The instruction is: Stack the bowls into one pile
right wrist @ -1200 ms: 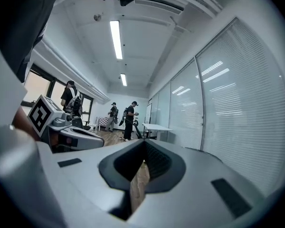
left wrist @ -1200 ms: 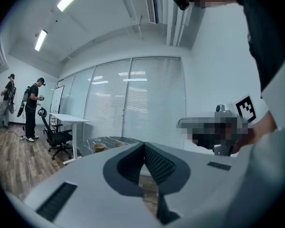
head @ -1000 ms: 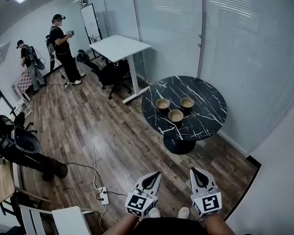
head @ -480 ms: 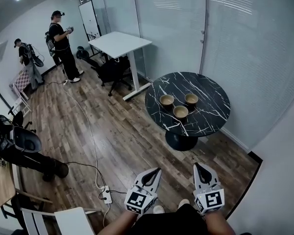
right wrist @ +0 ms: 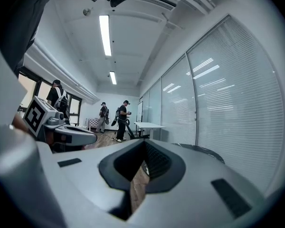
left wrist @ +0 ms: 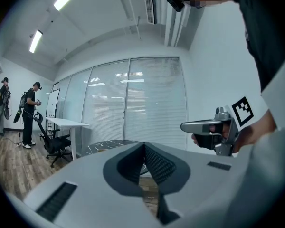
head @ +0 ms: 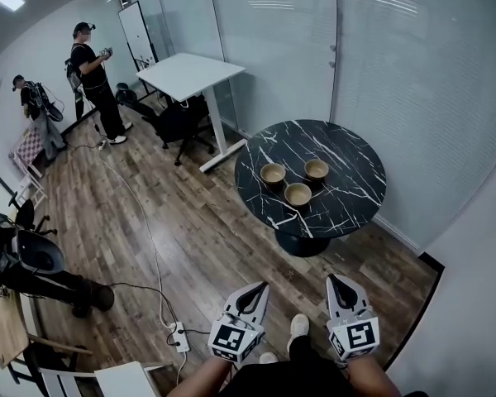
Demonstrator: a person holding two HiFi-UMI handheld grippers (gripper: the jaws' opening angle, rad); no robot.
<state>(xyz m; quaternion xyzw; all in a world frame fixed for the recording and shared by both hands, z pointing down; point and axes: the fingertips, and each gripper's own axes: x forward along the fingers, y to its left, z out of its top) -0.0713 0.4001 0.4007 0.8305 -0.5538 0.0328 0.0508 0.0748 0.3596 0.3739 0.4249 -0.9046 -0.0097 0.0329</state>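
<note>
Three tan bowls stand apart on the round black marble table (head: 351, 190): a left bowl (head: 273, 174), a right bowl (head: 317, 169) and a near bowl (head: 298, 194). All of them look empty. My left gripper (head: 260, 289) and right gripper (head: 334, 279) are held side by side low in the head view, well short of the table, above the wooden floor. Both are shut with nothing in them. In the left gripper view the jaws (left wrist: 144, 144) meet, and the right gripper (left wrist: 213, 127) shows beside them. In the right gripper view the jaws (right wrist: 143, 142) also meet.
A white desk (head: 190, 74) and a black office chair (head: 178, 122) stand beyond the table by the glass wall. Two people (head: 91, 69) (head: 29, 110) stand at the far left. A power strip (head: 178, 336) with a cable lies on the floor. Dark equipment (head: 25, 259) sits at the left.
The person has stepped towards the table; one shoe now shows forward between the grippers. Both grippers have travelled along, still shut and side by side.
</note>
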